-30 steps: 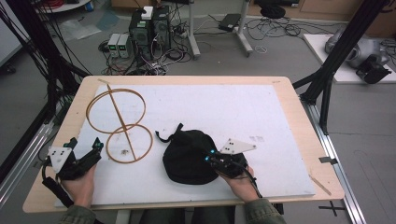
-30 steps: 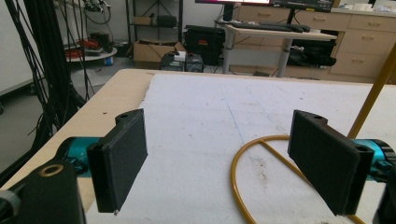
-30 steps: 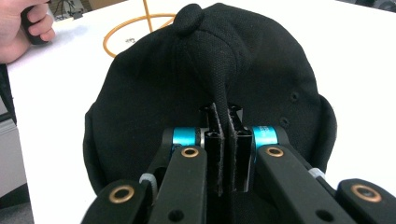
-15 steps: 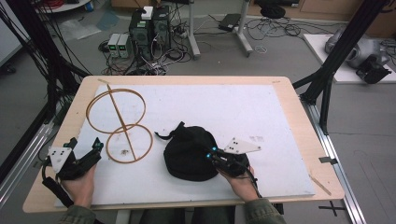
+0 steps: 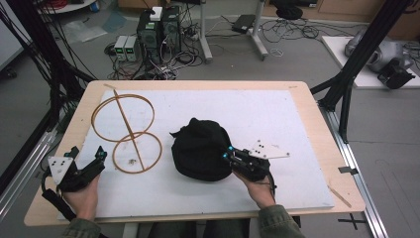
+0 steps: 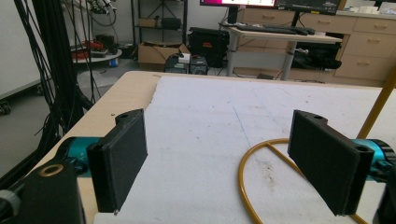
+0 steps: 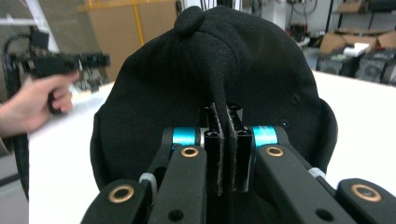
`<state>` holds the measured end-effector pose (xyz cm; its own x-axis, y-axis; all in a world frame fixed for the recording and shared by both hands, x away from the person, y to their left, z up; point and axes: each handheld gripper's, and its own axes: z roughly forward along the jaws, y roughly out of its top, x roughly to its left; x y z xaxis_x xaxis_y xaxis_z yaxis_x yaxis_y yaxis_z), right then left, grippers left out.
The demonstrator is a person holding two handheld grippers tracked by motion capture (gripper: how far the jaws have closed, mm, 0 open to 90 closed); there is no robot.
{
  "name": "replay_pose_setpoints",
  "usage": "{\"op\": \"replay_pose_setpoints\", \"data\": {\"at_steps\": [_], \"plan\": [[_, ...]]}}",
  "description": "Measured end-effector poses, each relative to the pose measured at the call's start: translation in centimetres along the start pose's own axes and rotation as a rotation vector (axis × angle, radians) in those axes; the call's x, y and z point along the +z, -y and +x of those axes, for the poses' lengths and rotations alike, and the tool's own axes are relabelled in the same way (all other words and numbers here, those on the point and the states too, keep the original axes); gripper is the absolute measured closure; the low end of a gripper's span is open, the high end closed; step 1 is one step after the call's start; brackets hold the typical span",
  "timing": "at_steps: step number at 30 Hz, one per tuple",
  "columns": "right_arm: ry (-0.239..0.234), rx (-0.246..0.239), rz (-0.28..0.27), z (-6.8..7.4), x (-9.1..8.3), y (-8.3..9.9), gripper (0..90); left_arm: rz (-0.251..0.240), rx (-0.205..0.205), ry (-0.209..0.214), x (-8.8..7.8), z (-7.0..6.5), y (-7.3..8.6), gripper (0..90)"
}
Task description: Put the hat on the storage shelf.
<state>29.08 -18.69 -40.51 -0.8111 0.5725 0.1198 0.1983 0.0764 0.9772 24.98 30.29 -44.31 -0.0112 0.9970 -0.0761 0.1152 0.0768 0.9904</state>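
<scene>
A black cap [image 5: 200, 148] lies on the white board [image 5: 257, 114], right of centre. My right gripper [image 5: 227, 152] comes in from the cap's right side and is shut on a fold of its fabric. In the right gripper view the jaws [image 7: 224, 140] pinch that fold, and the cap [image 7: 210, 60] rises behind them. A wooden stand of two hoops on a stick [image 5: 128, 130] lies on the left part of the board. My left gripper [image 5: 88, 152] is open just left of the smaller hoop, with nothing between its jaws [image 6: 219, 163]. Part of a hoop [image 6: 243, 168] shows between them, farther off.
The board rests on a wooden table [image 5: 317, 124]. Black frame posts [image 5: 351, 74] stand at both sides. Computers and cables [image 5: 158, 34] sit on the floor beyond the far edge. The left hand with its gripper [image 7: 56, 63] shows in the right gripper view.
The right gripper and the pinched cap have shifted slightly toward the far side of the table, and the cap looks more bunched up. The left gripper has stayed put.
</scene>
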Motion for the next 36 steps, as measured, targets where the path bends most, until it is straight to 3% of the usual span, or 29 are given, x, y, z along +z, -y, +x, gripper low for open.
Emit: {"op": "replay_pose_setpoints", "data": {"at_steps": [9,20,28,36], "plan": [[-0.045,0.022,-0.142,-0.4,-0.2,-1.2,87.7,0.002,-0.002,0.002,0.0,-0.1,0.1,19.9],[-0.062,0.019,-0.326,-0.3,-0.1,-3.8,87.7,-0.002,-0.010,0.009,0.0,-0.3,0.1,19.9],[-0.064,-0.003,-0.395,0.3,0.3,-6.7,87.6,-0.002,-0.039,0.009,-0.2,0.0,0.1,19.9],[-0.081,-0.005,-0.409,0.7,1.6,-8.6,87.6,-0.001,-0.054,0.017,-0.2,-0.1,0.1,19.9]]}}
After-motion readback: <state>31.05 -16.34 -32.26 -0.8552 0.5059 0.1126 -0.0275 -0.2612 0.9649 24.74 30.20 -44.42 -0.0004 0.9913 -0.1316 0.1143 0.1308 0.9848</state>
